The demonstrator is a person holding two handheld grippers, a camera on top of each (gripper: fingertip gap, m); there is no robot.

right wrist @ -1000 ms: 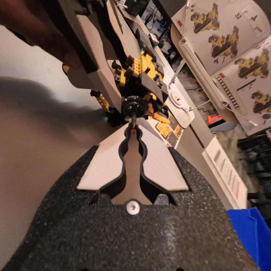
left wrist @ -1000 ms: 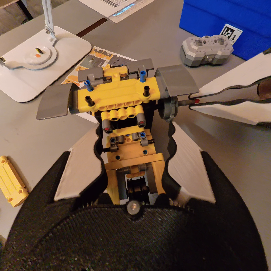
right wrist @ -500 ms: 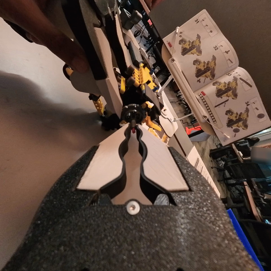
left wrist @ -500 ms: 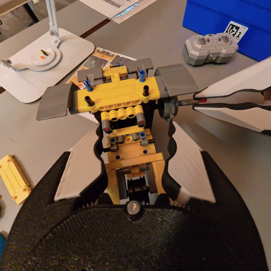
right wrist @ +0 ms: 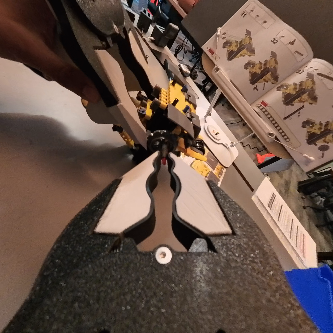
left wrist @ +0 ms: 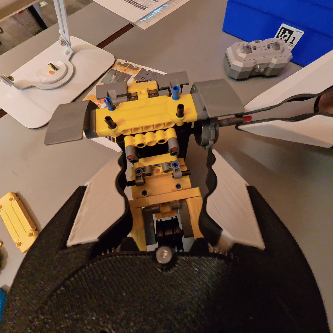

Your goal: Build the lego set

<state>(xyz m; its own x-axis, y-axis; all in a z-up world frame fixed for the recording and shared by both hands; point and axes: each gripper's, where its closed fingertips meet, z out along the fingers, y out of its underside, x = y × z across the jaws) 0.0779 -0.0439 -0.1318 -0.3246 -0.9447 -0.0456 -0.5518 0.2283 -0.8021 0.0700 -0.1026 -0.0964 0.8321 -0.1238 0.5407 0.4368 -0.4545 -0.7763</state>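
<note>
My left gripper (left wrist: 165, 156) is shut on a yellow and grey brick-built vehicle model (left wrist: 149, 115), gripping its narrow body and holding it above the grey table (left wrist: 45, 167). My right gripper (right wrist: 163, 156) is shut on a thin dark axle (right wrist: 164, 149) with a red end. The axle runs into a round dark grey hub (right wrist: 159, 141) on the model's side. In the left wrist view the right gripper (left wrist: 239, 119) comes in from the right, holding the axle (left wrist: 228, 121) at the hub (left wrist: 207, 133). A hand (right wrist: 45, 54) holds the left gripper.
A grey brick-built box (left wrist: 257, 59) lies before a blue bin (left wrist: 281, 18). A white stand base (left wrist: 54, 77), a sticker sheet (left wrist: 124, 73) and a loose yellow panel (left wrist: 16, 223) lie on the table. An open instruction booklet (right wrist: 270, 75) stands on a holder. The loose yellow panel (left wrist: 16, 223) lies around 20 centimetres away from my left fingertips.
Both grippers keep their hold. A little more of the axle shows between the hub and the right fingertips. The right wrist view has swung, so more of the booklet shows.
</note>
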